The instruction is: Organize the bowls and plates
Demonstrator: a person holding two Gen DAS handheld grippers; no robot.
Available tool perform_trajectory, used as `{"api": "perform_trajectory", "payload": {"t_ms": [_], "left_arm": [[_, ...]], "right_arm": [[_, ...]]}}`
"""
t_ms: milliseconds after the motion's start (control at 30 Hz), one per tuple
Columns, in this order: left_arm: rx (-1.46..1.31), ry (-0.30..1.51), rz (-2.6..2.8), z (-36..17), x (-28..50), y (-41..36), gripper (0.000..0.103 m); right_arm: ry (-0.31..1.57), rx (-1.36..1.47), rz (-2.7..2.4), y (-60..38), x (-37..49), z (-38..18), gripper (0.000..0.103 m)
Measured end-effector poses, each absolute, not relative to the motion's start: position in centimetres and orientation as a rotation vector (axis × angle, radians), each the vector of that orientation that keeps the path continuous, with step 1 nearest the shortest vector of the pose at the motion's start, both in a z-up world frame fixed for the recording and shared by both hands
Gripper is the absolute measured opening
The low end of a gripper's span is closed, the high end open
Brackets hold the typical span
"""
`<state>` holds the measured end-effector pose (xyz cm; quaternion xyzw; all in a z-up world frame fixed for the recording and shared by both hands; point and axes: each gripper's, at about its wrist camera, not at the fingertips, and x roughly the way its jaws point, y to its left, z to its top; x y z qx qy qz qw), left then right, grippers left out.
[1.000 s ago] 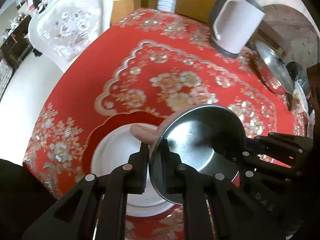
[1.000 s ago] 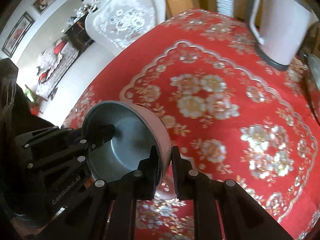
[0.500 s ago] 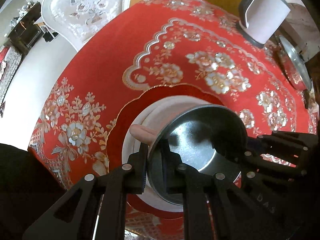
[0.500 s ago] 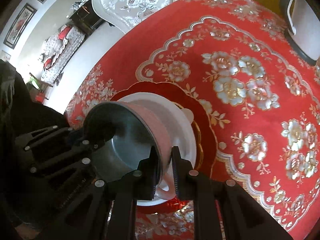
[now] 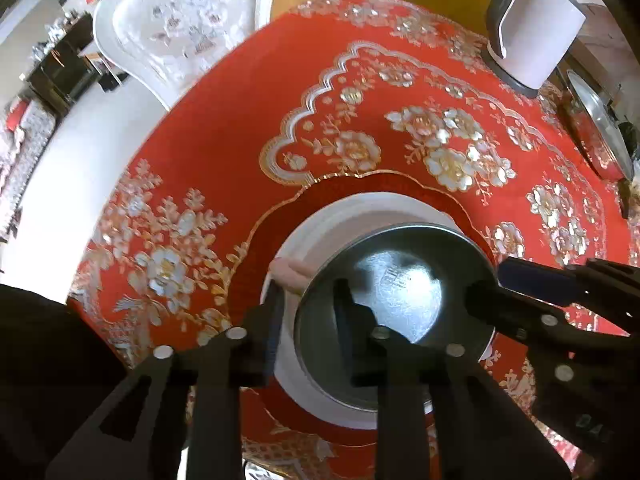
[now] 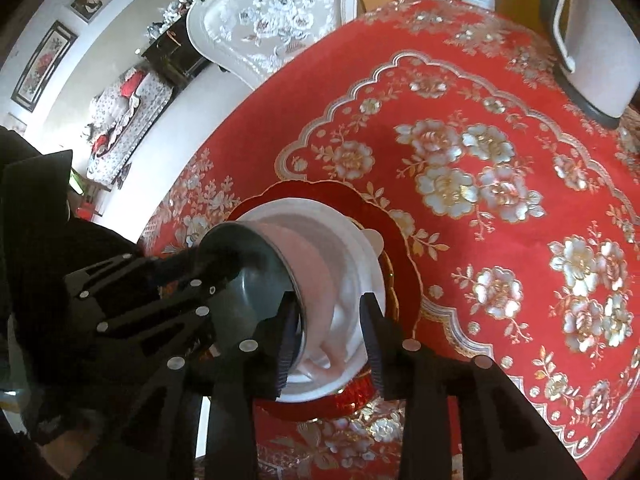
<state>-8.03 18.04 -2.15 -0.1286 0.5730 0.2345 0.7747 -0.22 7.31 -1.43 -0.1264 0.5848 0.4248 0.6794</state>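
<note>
Round table with a red tablecloth [image 5: 224,128] with gold and white flowers, white carved chair [image 5: 188,20] behind it, pale kettle [image 5: 536,28] at the far edge, a metal lid [image 5: 600,128] at the right edge. Living room with framed pictures [image 6: 44,60] on the wall in the right wrist view.

Near the front edge sits a red plate [image 5: 384,188] with a gold scalloped rim, a white bowl [image 5: 320,224] on top of it, and a steel bowl [image 5: 400,292] with a pink outside sitting inside the white one.

Left gripper [image 5: 310,312] fingers are apart, one outside the steel bowl's wall and one inside it; both look clear of the wall, so not clamped. Right gripper [image 6: 330,328] fingers are also spread wide, straddling the steel bowl's rim on the opposite side, inner finger inside the bowl, outer finger over the white bowl; no squeeze visible. Right gripper also shows in the left wrist view at the bowl's right rim [image 5: 496,292].

Steel bowl looks slightly tilted in the right wrist view; cannot tell if it's fully seated
</note>
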Motion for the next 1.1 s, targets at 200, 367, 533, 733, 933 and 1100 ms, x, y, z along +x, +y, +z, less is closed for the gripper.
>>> {"api": "perform_trajectory", "payload": {"t_ms": [200,367,533,733,933,1100], "left_arm": [[-0.195,1.153,0.527,0.8,-8.1,17.4,0.062],[-0.217,1.104,0.504,2.2,-8.1,17.3,0.066],[-0.227,1.102,0.502,2.5,-7.9,17.0,0.066],[-0.223,1.079,0.519,3.3,-8.5,17.3,0.066],[-0.254,1.053,0.55,4.1,-9.7,18.5,0.066],[-0.278,1.021,0.573,4.8,-10.2,18.3,0.066]], "right_arm": [[1.273,-0.259,0.946,5.0,-0.6,-0.2,0.043],[1.26,-0.199,0.917,2.3,0.2,0.6,0.044],[1.277,-0.171,0.865,0.2,1.0,0.2,0.045],[1.297,-0.151,0.847,-0.8,1.0,-0.4,0.045],[1.265,-0.171,0.906,0.8,-0.9,0.6,0.045],[1.127,-0.247,0.879,2.7,-3.2,2.6,0.059]]}}
